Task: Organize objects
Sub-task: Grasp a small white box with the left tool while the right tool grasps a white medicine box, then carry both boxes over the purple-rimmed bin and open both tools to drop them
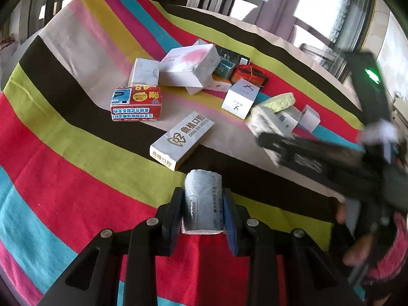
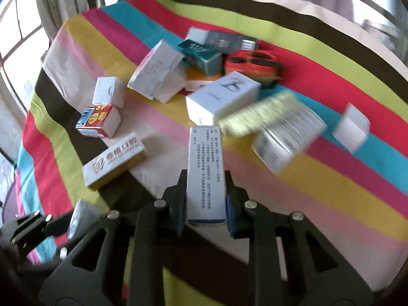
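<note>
The left gripper (image 1: 203, 204) is clamped on a small grey box (image 1: 203, 199) over the near edge of the striped cloth (image 1: 76, 168). The right gripper (image 2: 206, 199) grips a tall white box (image 2: 206, 170) above the cloth's middle. Other boxes (image 1: 183, 68) lie piled toward the far edge.

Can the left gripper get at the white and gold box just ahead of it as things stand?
Probably not yet. The path to the white and gold box looks clear across the striped cloth, but the left gripper is already shut on a grey packet, which it would have to put down first.
</note>
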`<control>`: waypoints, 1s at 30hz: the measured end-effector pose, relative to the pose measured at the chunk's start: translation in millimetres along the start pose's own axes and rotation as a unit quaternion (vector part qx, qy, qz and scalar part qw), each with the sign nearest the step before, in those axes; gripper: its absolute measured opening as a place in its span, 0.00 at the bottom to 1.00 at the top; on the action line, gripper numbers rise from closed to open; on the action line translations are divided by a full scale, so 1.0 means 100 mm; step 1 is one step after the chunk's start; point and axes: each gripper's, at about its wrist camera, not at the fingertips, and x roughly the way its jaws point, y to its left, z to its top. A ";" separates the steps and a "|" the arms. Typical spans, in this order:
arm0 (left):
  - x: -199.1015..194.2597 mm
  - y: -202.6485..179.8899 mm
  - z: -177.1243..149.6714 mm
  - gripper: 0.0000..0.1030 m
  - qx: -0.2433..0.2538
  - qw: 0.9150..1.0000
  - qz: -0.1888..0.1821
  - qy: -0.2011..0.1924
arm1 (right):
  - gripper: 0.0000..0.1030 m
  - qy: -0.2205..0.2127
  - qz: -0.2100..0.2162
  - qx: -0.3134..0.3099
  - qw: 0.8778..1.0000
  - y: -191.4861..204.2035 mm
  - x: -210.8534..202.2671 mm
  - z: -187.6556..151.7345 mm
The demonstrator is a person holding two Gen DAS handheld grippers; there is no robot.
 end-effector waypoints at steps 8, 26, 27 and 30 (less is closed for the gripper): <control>-0.02 -0.01 0.00 0.30 0.002 1.000 0.020 -0.002 | 0.28 0.004 -0.013 0.050 0.999 -0.14 -0.32 -0.42; -1.00 0.27 -0.55 0.30 0.006 0.998 0.047 -0.038 | 0.28 0.011 -0.056 -0.036 0.998 0.58 -0.99 -0.89; -1.06 0.34 -0.59 0.30 0.001 0.998 0.050 -0.038 | 0.28 0.010 -0.055 -0.043 0.998 0.65 -1.01 -0.90; -1.18 0.52 -0.69 0.30 -0.014 0.998 0.057 -0.037 | 0.28 0.010 -0.049 -0.062 0.997 0.85 -1.05 -0.94</control>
